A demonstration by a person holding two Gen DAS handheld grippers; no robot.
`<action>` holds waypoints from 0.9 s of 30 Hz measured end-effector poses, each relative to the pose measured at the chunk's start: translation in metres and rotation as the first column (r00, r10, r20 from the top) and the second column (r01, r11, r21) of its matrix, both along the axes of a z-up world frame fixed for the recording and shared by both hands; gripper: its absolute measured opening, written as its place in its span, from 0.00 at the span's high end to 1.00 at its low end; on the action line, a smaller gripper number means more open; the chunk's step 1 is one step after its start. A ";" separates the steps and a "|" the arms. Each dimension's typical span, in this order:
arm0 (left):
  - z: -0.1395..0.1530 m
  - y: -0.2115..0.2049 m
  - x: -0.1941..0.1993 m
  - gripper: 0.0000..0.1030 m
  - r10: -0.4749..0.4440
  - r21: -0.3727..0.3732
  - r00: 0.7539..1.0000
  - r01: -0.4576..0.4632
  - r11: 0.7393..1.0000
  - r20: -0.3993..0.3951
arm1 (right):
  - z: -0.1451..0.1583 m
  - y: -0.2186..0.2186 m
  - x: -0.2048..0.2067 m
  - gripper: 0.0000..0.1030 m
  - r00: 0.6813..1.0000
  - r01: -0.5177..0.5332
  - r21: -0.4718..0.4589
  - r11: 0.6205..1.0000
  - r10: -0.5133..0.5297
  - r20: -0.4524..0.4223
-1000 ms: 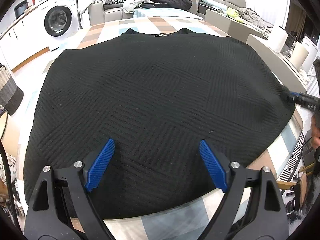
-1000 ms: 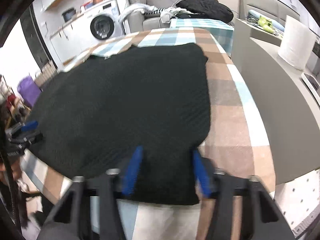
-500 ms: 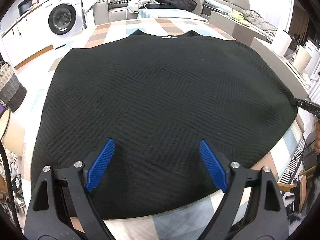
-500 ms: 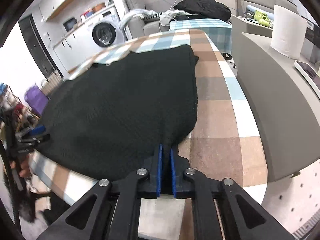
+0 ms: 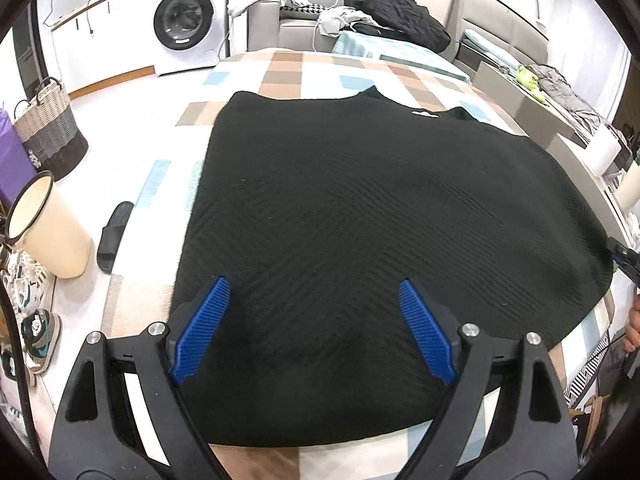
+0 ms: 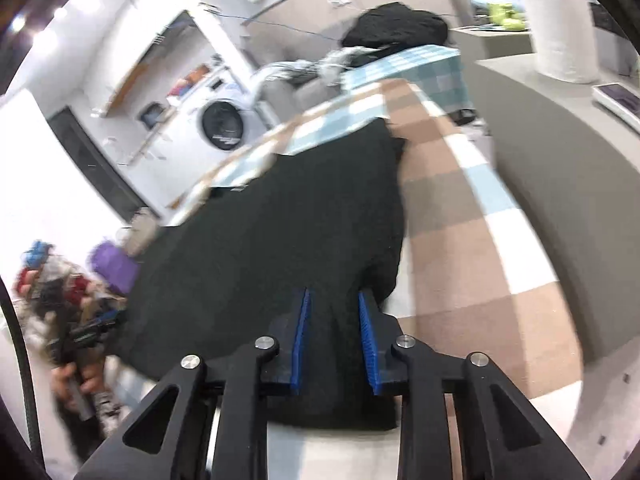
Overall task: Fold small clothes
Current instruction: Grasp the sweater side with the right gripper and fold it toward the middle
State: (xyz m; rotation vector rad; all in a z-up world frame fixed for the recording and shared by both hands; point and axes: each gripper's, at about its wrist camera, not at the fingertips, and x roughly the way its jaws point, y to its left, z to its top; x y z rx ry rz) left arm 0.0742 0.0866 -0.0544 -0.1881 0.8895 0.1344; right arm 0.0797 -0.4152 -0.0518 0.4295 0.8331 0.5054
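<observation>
A black ribbed knit top lies flat on the checked tablecloth, neckline at the far side. My left gripper hovers open and wide over the near hem, close to its left corner, touching nothing. The right gripper shows at the hem's right corner. In the right wrist view that corner of the top runs between the blue pads of my right gripper. Its jaws are opening, a narrow gap apart, and the pads do not squeeze the cloth. The left gripper appears blurred at far left, in a hand.
A washing machine and a sofa with dark clothes stand behind the table. On the floor at left are a woven basket, a cream bin, a slipper and shoes. A grey counter with a paper roll runs along the right.
My left gripper slid left along the near hem toward the top's left corner, still open. The right gripper shut on the hem corner, then parted again, and it rolled.
</observation>
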 end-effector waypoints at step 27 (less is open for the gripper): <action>-0.003 0.037 -0.005 0.17 0.098 0.009 0.995 -0.098 0.995 -0.012 | -0.004 0.002 -0.002 0.75 0.998 -0.026 -0.136 0.990 0.018 -0.059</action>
